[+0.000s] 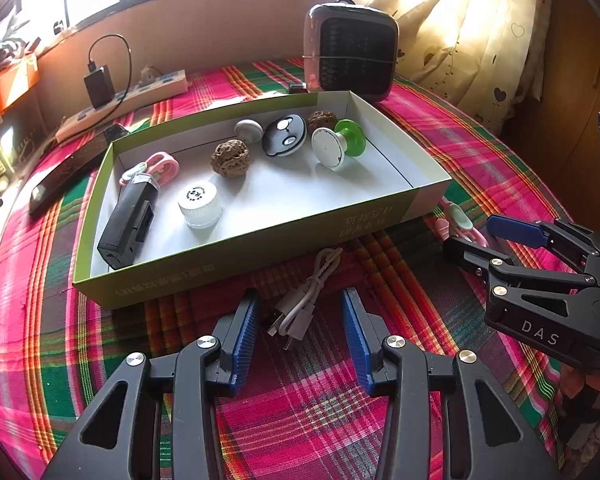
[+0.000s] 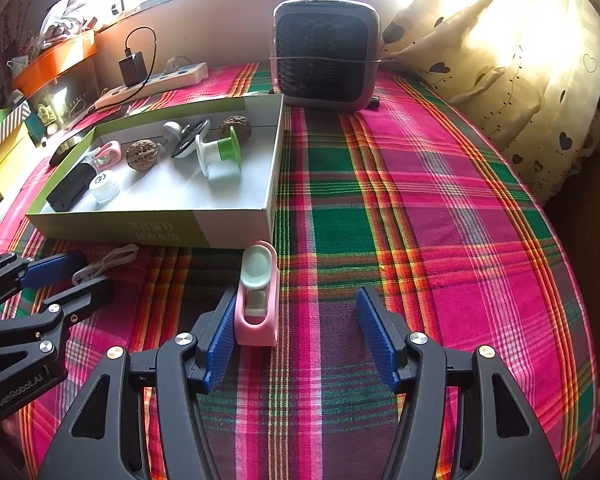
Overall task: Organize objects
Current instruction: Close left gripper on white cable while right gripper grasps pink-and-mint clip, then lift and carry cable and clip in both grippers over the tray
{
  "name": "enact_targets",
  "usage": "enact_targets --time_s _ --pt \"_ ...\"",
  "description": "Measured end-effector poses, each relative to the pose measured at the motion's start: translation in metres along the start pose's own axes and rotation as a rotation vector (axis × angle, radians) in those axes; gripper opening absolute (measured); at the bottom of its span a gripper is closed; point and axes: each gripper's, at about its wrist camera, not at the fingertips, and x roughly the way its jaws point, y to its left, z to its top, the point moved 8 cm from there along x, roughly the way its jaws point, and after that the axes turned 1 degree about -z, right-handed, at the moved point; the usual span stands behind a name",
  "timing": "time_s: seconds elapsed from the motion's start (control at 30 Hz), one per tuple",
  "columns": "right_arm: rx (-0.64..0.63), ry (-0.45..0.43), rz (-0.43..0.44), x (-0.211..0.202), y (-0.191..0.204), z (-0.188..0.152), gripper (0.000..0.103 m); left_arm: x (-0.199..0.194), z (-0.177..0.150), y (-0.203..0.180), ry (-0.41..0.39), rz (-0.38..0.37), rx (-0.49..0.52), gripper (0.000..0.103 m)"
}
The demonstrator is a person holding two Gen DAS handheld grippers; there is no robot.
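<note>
Left gripper (image 1: pixel 300 320) sits nearest in the left wrist view, jaws spread, nothing gripped. White USB cable (image 1: pixel 306 300) lies coiled on the plaid tablecloth (image 1: pixel 320 400) between the two blue pads (image 1: pixel 246 340), touching neither, its far end reaching toward the near wall of the green cardboard box (image 1: pixel 220 264). Inside the box: black device (image 1: pixel 128 224) at the left end, white jar (image 1: pixel 200 204), pink clip (image 1: pixel 156 166), two walnuts (image 1: pixel 229 158), black-and-white ball (image 1: pixel 284 136), green-and-white spool (image 1: pixel 338 144). Right gripper (image 1: pixel 474 240) is at the right edge, over a second pink clip (image 1: pixel 458 224) off the box's near right corner. Space heater (image 1: pixel 350 52) stands behind the box; power strip (image 1: pixel 132 100) at far left.

Right wrist view: right gripper (image 2: pixel 296 336) is also released, jaws wide. Pink clip with mint pad (image 2: pixel 258 300) lies on the cloth between the fingers, hard against the left pad (image 2: pixel 222 340), well clear of the right pad, just outside the box's near right corner (image 2: pixel 270 224). Left gripper (image 2: pixel 72 276) shows at the left edge, straddling the cable (image 2: pixel 108 262).
</note>
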Motion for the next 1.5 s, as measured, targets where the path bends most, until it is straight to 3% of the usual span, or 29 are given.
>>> enact_targets --time_s 0.57,0.77,1.17,1.5 --pt "-0.001 0.000 0.002 -0.0005 -0.0001 -0.0008 0.055 -0.0014 -0.0010 0.0033 -0.004 0.015 -0.001 0.022" --pt "-0.005 -0.003 0.003 -0.0022 0.0005 -0.0015 0.047 -0.0026 -0.0025 0.0010 -0.008 -0.003 -0.007 0.018" --pt "-0.023 -0.010 0.020 -0.0062 0.0048 -0.0044 0.019 -0.0050 -0.0054 -0.0017 -0.011 -0.043 -0.030 0.018" --pt "-0.018 -0.010 0.023 -0.0084 0.0060 -0.0061 0.018 -0.0083 -0.0077 -0.0022 -0.016 -0.052 -0.034 0.017"
